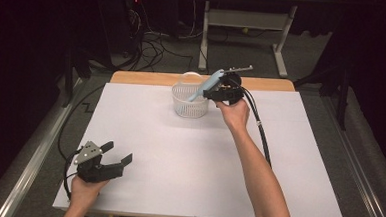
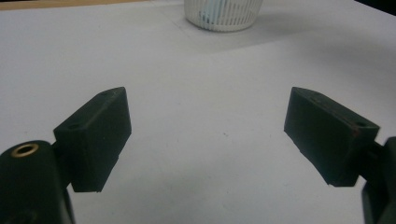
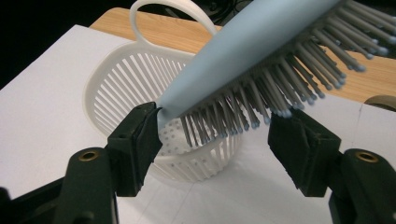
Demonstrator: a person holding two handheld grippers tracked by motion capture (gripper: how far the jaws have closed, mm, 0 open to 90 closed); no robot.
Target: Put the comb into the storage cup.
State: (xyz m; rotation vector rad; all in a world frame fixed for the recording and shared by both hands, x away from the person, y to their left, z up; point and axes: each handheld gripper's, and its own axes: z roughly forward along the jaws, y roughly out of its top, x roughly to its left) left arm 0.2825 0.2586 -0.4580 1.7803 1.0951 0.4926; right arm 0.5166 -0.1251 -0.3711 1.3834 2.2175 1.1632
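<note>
The hairbrush (image 3: 261, 51) stands tilted in the white basket (image 1: 190, 102) at the far side of the bench (image 1: 178, 158), between the right gripper (image 3: 215, 128) jaws, which are parted and not pressing it. The left gripper (image 1: 117, 153) rests near the front-left edge, jaws wide apart on nothing.

A lab or test room, dimly lit. The worktop (image 1: 198, 154) is covered with a plain white sheet, loose cables (image 1: 154, 49) lie tangled on the grey carpet behind it, beside a white metal desk frame (image 1: 245, 36)
</note>
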